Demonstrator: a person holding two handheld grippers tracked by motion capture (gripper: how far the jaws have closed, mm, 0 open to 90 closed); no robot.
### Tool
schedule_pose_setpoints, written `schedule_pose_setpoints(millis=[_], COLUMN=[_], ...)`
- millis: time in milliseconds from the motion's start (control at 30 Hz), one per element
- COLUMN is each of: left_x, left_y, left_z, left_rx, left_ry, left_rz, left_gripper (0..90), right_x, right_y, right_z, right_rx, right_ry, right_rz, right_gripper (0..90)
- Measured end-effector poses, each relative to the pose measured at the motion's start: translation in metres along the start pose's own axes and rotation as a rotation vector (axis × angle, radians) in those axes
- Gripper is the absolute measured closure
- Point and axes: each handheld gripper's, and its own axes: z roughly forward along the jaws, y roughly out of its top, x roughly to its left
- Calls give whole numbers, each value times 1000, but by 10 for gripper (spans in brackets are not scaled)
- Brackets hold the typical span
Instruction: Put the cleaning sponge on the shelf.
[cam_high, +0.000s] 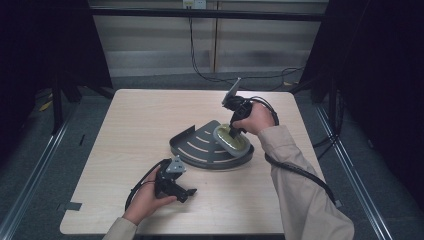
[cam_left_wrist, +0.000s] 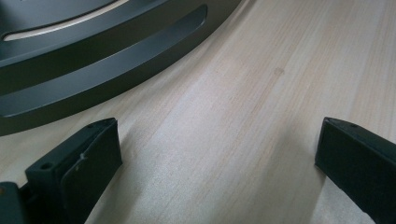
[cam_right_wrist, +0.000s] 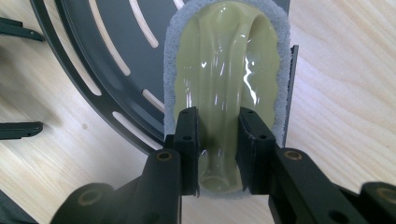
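Scrub pad (cam_right_wrist: 224, 84), yellow-green handle, grey felt rim: on dark slotted tray (cam_high: 200, 147), long axis toward 12 o'clock; right gripper (cam_right_wrist: 218, 149) clenched on handle; left gripper (cam_left_wrist: 215, 158) released, idle at tray's 7 o'clock

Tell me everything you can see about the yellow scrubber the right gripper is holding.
The scrubber is an oval pad with a glossy, pale yellow-green plastic top and a grey fuzzy layer showing as a fringe around its edge. A raised ridge runs lengthwise along the top as a handle. The right gripper is shut on that ridge, one jaw on each side. The pad lies flat on the dark slotted tray, near the tray's straight edge, at the table's right of middle.
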Motion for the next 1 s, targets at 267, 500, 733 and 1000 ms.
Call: schedule_pose_setpoints(millis=[267,500,733,1000], left_x=[0,0,0,0], left_y=[0,0,0,0], left_z=[0,0,0,0], left_rx=[0,0,0,1], left_ry=[1,1,1,2], left_rz=[0,-1,0,0], left_gripper=[0,0,0,0], right_x=[-2,-4,-5,-7], right_y=[0,0,0,-1], right_z=[7,11,16,21], right_rx=[-4,-10,-3,2], right_ry=[2,6,7,1], right_rz=[7,19,21,17], right_gripper=[714,714,714,714])
